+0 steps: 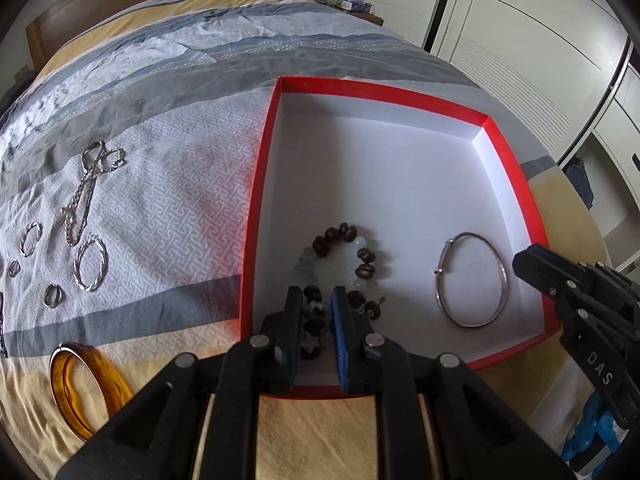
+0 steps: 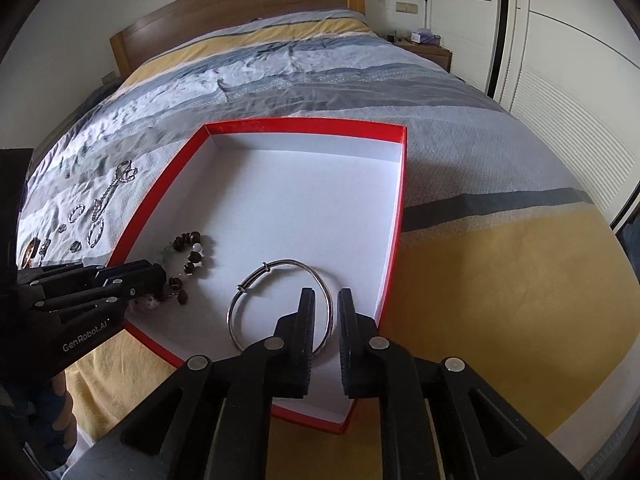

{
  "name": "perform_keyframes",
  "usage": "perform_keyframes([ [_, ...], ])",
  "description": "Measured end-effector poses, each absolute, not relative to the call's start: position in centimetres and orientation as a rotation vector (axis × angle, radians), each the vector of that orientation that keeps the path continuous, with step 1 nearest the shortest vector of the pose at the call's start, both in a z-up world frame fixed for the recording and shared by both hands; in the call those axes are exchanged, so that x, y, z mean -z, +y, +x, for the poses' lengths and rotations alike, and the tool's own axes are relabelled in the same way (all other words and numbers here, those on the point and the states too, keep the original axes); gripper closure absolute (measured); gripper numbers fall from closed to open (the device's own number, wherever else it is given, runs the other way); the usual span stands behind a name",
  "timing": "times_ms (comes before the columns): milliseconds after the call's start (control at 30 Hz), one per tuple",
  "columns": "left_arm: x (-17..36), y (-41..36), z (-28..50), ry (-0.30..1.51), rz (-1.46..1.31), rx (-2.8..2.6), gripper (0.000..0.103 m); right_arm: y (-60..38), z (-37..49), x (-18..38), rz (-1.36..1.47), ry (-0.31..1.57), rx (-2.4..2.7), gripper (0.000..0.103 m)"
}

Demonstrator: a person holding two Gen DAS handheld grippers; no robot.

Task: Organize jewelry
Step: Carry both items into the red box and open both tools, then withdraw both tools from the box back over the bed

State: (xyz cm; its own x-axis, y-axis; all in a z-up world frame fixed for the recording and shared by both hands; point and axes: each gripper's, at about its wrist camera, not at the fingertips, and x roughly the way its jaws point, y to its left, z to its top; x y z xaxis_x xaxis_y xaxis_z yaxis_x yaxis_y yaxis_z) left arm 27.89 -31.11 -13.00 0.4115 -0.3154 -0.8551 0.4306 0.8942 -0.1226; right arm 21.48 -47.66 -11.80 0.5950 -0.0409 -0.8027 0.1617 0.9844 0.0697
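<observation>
A red box with a white inside lies on the bed. A beaded bracelet of dark and pale beads lies in its near left part. My left gripper is inside the box, its fingers closed on the bracelet's near beads. A silver bangle lies flat in the near right part. My right gripper is slightly open above the bangle's near edge, which runs through the gap between its fingers without touching them.
On the bedspread left of the box lie a silver chain, twisted hoops, small rings and amber bangles. A wooden headboard stands behind, wardrobe doors to the right.
</observation>
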Motion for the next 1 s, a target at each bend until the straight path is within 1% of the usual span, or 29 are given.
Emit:
perform_keyframes([
  [67,12.3,-30.8,27.3,1.033,0.101,0.476,0.080,-47.5,20.7,10.9,0.130,0.906,0.137,0.068],
  [100,12.0,-30.7,27.0,1.022,0.095,0.477,0.077,-47.5,20.2,10.3,0.136,0.893,0.138,0.067],
  [133,11.5,-30.6,26.8,1.012,0.090,0.479,0.076,-47.5,19.9,9.8,0.139,0.885,0.144,0.067],
  [367,6.6,-27.7,23.9,0.915,0.070,0.471,0.076,-46.2,16.4,5.6,0.153,0.820,0.172,0.063],
  [500,4.2,-24.4,21.5,0.904,0.086,0.433,0.076,-44.2,13.9,4.3,0.165,0.808,0.142,0.062],
  [800,1.3,-12.9,14.9,0.888,0.056,0.281,0.076,-37.5,8.5,1.9,0.214,0.785,0.044,0.062],
  [1000,1.3,-4.0,10.2,0.888,0.004,0.146,0.076,-33.0,5.9,-0.3,0.203,0.747,-0.023,0.057],
])
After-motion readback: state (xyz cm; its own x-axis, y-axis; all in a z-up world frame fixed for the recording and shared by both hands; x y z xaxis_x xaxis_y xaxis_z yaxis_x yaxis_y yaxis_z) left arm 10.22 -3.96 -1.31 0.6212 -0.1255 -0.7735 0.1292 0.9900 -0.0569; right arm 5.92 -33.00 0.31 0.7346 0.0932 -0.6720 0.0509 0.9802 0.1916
